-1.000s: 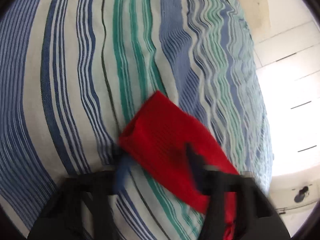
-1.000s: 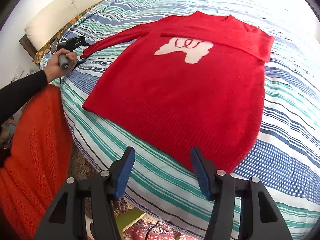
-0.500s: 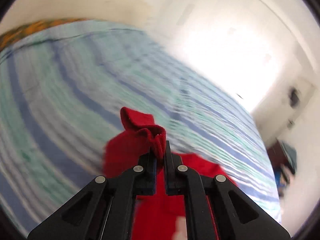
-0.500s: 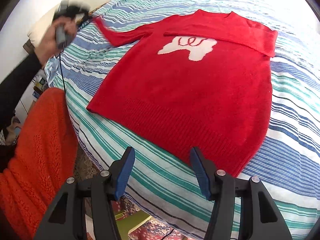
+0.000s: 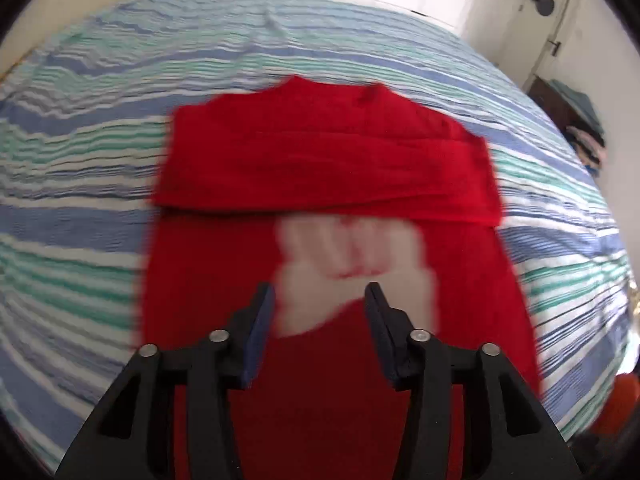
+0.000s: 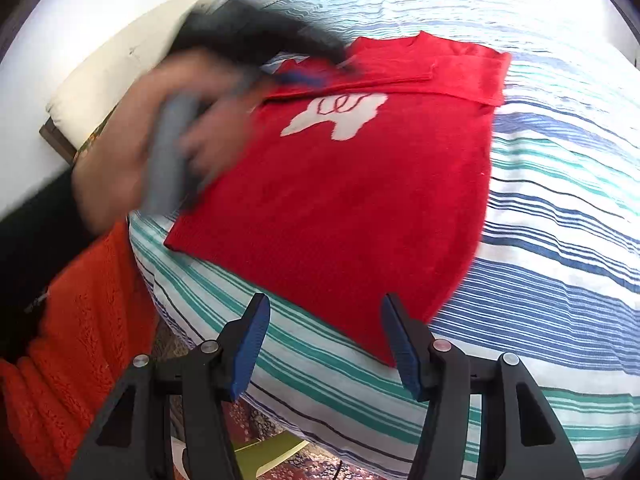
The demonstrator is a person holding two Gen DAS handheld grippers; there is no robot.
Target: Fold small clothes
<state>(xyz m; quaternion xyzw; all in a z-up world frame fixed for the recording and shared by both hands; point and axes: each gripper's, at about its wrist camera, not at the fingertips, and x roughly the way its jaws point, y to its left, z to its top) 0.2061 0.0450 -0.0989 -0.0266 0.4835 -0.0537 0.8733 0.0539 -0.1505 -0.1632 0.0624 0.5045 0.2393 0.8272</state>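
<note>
A red sweater (image 6: pixel 352 184) with a white motif (image 6: pixel 340 116) lies flat on the striped bed; both sleeves are folded across its chest (image 5: pixel 328 168). My left gripper (image 5: pixel 320 312) is open and empty, hovering over the sweater's middle just below the white motif (image 5: pixel 352 256). It also shows blurred in the right wrist view (image 6: pixel 304 76), with the hand holding it. My right gripper (image 6: pixel 324 336) is open and empty, above the bed edge near the sweater's hem.
The blue, green and white striped bedcover (image 6: pixel 560 240) spreads around the sweater. The person's orange knit garment (image 6: pixel 68 360) is at the left. A shelf with stacked clothes (image 5: pixel 584 120) and a door (image 5: pixel 552 32) stand beyond the bed.
My left gripper carried the sleeve cuff across the chest, let it go and opened. It now hangs over the sweater's middle. The right gripper stayed open near the hem.
</note>
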